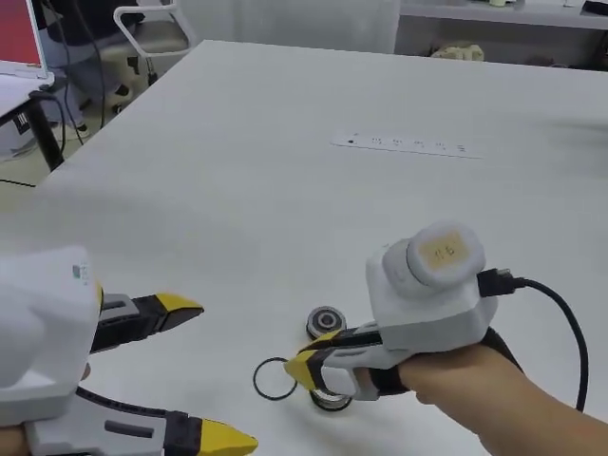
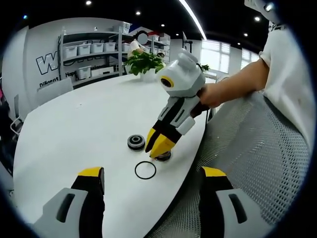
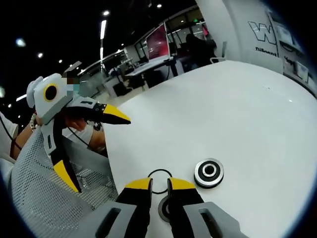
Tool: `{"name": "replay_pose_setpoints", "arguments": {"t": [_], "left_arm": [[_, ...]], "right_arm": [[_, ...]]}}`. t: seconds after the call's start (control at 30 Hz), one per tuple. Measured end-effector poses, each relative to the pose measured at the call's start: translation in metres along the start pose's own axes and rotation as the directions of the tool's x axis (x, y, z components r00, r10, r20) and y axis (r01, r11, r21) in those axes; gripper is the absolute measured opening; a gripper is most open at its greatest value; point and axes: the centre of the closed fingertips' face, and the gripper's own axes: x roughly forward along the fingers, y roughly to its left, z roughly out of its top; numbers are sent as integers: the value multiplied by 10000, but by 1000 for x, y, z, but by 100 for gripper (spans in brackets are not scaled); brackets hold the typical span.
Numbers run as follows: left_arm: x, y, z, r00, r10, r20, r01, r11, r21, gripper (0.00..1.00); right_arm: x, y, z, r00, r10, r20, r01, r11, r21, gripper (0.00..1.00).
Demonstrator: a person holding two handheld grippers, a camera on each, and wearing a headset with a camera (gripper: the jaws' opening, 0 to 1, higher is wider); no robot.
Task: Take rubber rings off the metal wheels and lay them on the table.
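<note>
Left gripper [image 1: 220, 374] jaws spread wide, right gripper [image 3: 158, 184] jaws nearly together at metal wheel [image 3: 165, 208], grasp unclear, loose rubber ring [image 1: 255, 378] beside on tabletop [image 1: 285, 171], second wheel [image 3: 208, 172] near, wall lettering [image 2: 47, 63] begins "W"

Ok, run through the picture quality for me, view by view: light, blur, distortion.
Head view: even, soft light, faint shadow under the right tongs, left tongs near the lens and slightly soft. Left gripper view: fisheye bows the table edge, a ceiling strip light glares. Right gripper view: background dim, table bright, loose rubber ring and wheel sharp.
</note>
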Motion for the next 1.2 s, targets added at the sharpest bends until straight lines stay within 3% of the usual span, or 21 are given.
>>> {"name": "replay_pose_setpoints", "arguments": {"t": [0.1, 0.27, 0.53, 0.63, 0.87, 0.97, 1.13, 1.17, 1.2], "left_arm": [[0, 0, 0, 10000, -19, 4, 19, 10000, 18, 75], [0, -1, 0, 10000, -68, -9, 68, 10000, 63, 75], [1, -8, 2, 9991, -431, 4, 431, 9988, 233, 75], [1, -14, 15, 9970, -738, 242, 708, 9916, 1080, 81], [3, -20, 26, 9936, -1106, 229, 1068, 9862, 1262, 76], [3, -19, 34, 9929, -1152, 309, 1100, 9846, 1355, 76], [4, -19, 57, 9909, -1274, 433, 1171, 9750, 1887, 75], [5, -19, 61, 9902, -1318, 455, 1205, 9730, 1970, 74], [6, -20, 64, 9895, -1369, 462, 1249, 9710, 2040, 74]], "right_arm": [[-5, 4, 7, 9986, 422, 323, -435, 9982, 419, 11], [-16, 3, 15, 9970, 443, 630, -465, 9983, 351, 14], [-45, -2, 33, 9861, 672, 1521, -727, 9969, 306, 19], [-58, -7, 37, 9839, 580, 1691, -599, 9982, 64, 20], [-82, -17, 35, 9826, 348, 1826, -318, 9993, -194, 23], [-88, -16, 28, 9856, 357, 1655, -201, 9953, -949, 24], [-83, -18, 17, 9848, 600, 1631, -449, 9945, -948, 23], [-81, -18, 13, 9880, 605, 1421, -469, 9942, -972, 23], [-79, -21, 8, 9924, 416, 1158, -242, 9887, -1483, 23]]}}
